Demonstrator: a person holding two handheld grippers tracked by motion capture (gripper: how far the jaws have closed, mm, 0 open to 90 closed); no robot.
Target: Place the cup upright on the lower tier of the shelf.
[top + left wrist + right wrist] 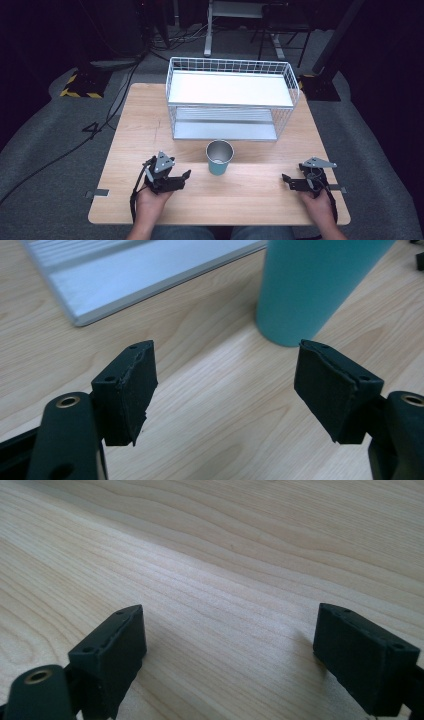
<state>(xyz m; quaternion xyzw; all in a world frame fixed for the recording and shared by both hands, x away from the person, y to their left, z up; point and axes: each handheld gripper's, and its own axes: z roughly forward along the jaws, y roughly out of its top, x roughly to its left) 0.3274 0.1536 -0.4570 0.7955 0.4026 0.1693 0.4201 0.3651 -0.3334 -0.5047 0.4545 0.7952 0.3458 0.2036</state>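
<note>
The cup, upright mid-tabletop at the rack's six o'clock, looks light, rigid and smooth-walled, so the left gripper, jaws spread empty like the right gripper's, should pinch mid-wall.

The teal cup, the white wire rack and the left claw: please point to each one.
teal cup (219, 165), high view, outer side wall.
white wire rack (230, 66), high view, rear top rim.
left claw (225, 385), left gripper view, midway between fingertips.

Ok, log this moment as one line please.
left tool: open, near cup, not touching | right tool: open, apart on table | cup: upright, before wire rack
</note>
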